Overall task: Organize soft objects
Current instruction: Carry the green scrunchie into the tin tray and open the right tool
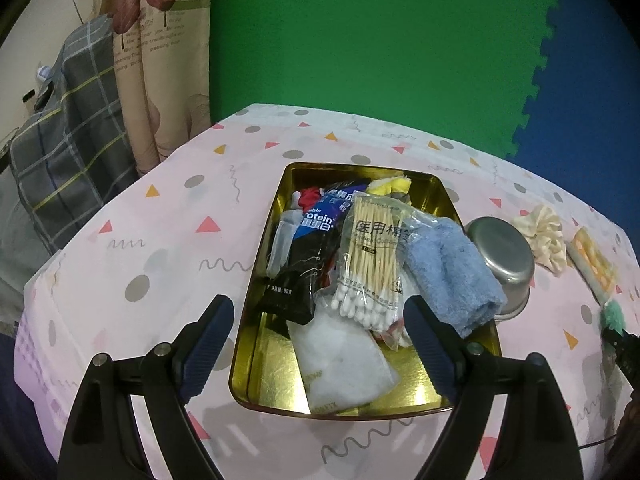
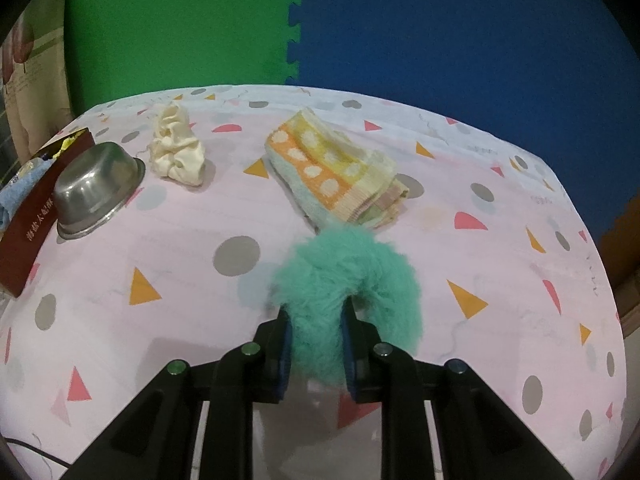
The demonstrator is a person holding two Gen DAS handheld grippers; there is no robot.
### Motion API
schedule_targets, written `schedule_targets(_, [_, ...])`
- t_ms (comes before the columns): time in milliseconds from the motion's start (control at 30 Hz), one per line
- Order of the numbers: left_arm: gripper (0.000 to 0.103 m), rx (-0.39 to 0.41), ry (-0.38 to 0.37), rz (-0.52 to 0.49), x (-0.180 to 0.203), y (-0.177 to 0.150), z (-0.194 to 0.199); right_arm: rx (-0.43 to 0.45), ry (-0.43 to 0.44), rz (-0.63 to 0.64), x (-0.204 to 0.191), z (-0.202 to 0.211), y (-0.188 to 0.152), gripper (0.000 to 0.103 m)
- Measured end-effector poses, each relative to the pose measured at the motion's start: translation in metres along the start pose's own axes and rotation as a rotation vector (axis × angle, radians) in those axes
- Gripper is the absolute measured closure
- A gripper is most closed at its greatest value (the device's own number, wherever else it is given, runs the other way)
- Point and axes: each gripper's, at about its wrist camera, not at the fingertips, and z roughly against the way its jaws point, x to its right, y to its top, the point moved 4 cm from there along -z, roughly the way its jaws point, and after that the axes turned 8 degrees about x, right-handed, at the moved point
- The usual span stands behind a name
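Teal fuzzy scrunchie (image 2: 348, 280) clamped in right gripper (image 2: 317, 350), just above the tablecloth; gold tin (image 1: 276, 360) lies to its left, under the wide-open, empty left gripper (image 1: 320, 344)

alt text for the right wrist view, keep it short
The right gripper is shut on a fluffy teal scrunchie over a pink patterned tablecloth. Beyond it lie a folded polka-dot towel and a cream scrunchie; an upturned steel bowl sits at left.
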Motion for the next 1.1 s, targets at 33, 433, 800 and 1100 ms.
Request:
schedule_targets(33, [0.018, 0.004, 0.002, 0.000, 0.000, 0.000, 0.000, 0.004, 0.004, -0.006, -0.002, 0.002, 0.001, 0.083])
schedule_targets(433, [0.018, 0.031, 0.031, -0.029, 0.003, 0.000, 0.004, 0.043, 0.114, 0.013, -0.050, 0.024, 0.026, 0.083])
schedule_targets(800, [0.018, 0.055, 0.055, -0.048, 0.004, 0.002, 0.008, 0.068, 0.224, 0.067, -0.104, 0.037, 0.046, 0.083])
schedule_targets(1100, [0.018, 0.078, 0.097, 0.007, -0.012, 0.008, 0.010, 0.090, 0.310, 0.115, -0.150, 0.048, 0.065, 0.083])
